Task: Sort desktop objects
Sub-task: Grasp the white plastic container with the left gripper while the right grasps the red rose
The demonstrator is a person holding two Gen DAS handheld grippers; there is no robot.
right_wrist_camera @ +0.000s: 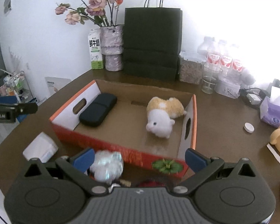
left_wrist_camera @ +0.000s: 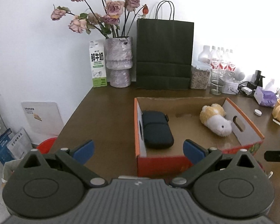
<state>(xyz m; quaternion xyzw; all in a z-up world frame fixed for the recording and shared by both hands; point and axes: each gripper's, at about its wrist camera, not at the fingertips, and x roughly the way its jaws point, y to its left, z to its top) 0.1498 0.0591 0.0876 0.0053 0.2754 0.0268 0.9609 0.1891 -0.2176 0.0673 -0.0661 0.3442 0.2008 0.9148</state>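
Both the left gripper (left_wrist_camera: 138, 150) and right gripper (right_wrist_camera: 139, 157) hung spread and empty before the orange cardboard box (right_wrist_camera: 121, 152), which held a dark zip case (right_wrist_camera: 98, 112) and a plush hamster (right_wrist_camera: 163, 117); a crinkled clear packet (right_wrist_camera: 107, 165), perhaps next, lay outside.

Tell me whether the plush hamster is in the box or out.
In. The plush hamster lies on the cardboard floor of the box, by the handle-cutout end, apart from the black case.

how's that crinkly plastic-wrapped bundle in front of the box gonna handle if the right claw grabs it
The plastic-wrapped bundle looks soft and puffy, so it will probably squash between the right claw pads rather than hold shape. Its shiny film suggests it may slip or crackle. It seems light, likely sliding along the table toward the cardboard box if nudged.
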